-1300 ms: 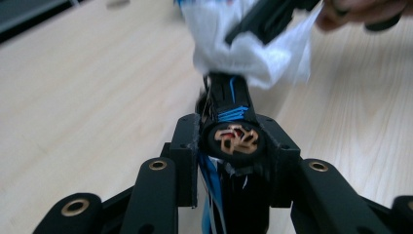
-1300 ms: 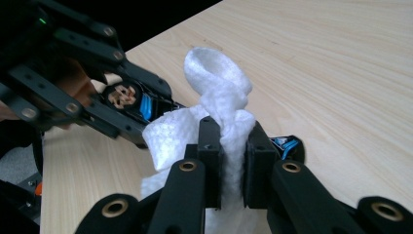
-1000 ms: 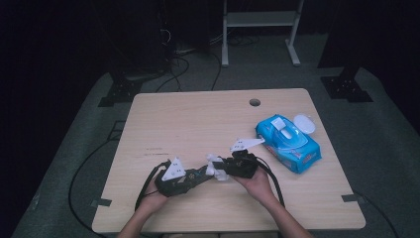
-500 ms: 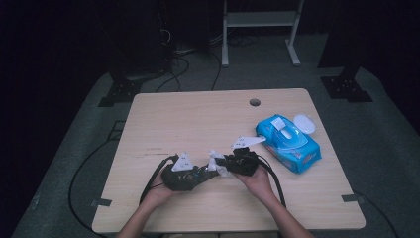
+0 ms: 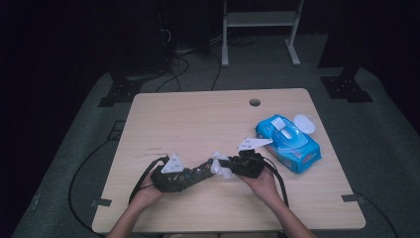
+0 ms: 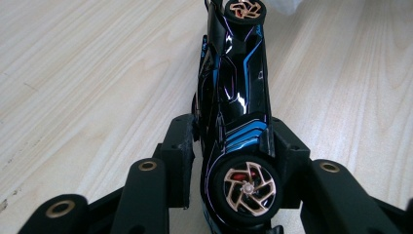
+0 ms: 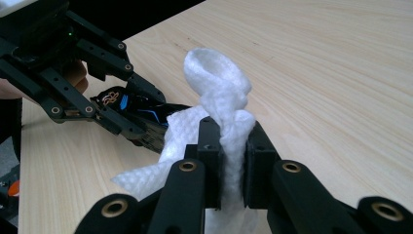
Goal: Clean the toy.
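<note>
A glossy black toy car [image 6: 236, 97] with blue stripes and copper wheels lies between the pads of my left gripper [image 6: 234, 146], which press its sides near the rear wheel. These jaws have just been opening slightly with the car still between them. In the high view the left gripper [image 5: 200, 171] holds the car [image 5: 195, 174] low over the table's front. My right gripper [image 7: 233, 146] is shut on a twisted white wet wipe [image 7: 219, 92]. The wipe [image 5: 219, 166] touches the car's front end [image 7: 141, 109]. The right gripper [image 5: 229, 166] faces the left one.
A blue pack of wet wipes [image 5: 289, 144] with its white lid flipped open lies at the right of the wooden table [image 5: 198, 119]. A round cable hole [image 5: 254, 102] sits near the far edge. Cables trail off the left front.
The left gripper with the car has shifted slightly toward the wipe and turned a little. The right hand has stayed in place.
</note>
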A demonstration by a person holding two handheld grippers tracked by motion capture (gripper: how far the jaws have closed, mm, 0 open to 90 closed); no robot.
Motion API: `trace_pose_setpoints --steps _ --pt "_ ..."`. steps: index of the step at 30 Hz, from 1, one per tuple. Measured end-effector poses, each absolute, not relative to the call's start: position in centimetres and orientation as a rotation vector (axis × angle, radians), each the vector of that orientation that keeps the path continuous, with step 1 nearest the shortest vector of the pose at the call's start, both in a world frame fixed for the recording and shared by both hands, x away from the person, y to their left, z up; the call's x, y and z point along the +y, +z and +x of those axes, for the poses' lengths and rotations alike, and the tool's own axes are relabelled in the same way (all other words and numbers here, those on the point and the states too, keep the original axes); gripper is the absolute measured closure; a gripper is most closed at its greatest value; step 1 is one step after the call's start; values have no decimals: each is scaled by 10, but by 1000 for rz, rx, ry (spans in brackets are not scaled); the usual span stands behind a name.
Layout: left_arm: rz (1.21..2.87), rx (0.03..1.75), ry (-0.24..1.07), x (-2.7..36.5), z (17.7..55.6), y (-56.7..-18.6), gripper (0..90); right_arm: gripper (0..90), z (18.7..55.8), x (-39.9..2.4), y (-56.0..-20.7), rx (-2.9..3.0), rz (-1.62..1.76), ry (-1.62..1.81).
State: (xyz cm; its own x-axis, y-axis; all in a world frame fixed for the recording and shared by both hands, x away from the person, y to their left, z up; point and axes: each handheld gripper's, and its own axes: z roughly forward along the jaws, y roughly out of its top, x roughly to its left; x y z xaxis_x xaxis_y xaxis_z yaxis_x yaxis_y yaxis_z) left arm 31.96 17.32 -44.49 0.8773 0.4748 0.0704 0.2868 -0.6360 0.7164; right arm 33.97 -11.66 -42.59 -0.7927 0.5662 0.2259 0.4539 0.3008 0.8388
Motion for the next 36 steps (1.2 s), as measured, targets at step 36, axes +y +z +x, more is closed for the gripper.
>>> trace_pose_setpoints --steps 36 --pt "2586 502 340 129 340 -441 433 799 339 -135 -434 2452 1017 1547"
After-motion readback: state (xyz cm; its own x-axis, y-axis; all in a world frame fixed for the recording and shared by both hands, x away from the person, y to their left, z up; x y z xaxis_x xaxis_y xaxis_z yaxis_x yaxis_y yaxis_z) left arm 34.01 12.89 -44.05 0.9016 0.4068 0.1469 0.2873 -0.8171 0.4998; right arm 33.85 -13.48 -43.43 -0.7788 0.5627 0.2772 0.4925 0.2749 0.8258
